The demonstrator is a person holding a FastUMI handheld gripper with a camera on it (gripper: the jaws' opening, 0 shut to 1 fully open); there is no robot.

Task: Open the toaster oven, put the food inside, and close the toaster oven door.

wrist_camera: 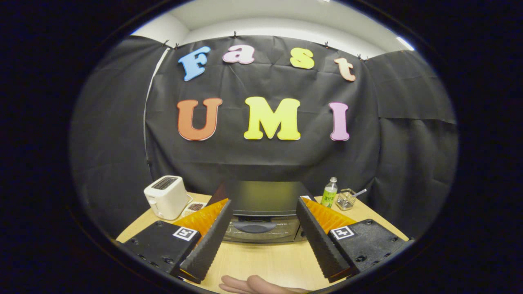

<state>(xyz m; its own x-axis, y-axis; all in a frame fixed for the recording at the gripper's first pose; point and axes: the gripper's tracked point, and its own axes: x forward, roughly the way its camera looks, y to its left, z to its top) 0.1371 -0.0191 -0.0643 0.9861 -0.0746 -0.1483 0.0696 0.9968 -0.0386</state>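
While the gripper (261, 228) gapes before the toaster oven (261, 210) (door closed), a toaster (166, 197) and bottle (329, 192) flank it.

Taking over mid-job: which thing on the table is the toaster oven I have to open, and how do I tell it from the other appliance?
On the wooden table, look straight ahead between the open claw's two fingers. The toaster oven is the wide dark box there, door shut, with a curved handle across its front. Unlike the small white slot toaster beyond the left finger, it is black and low.
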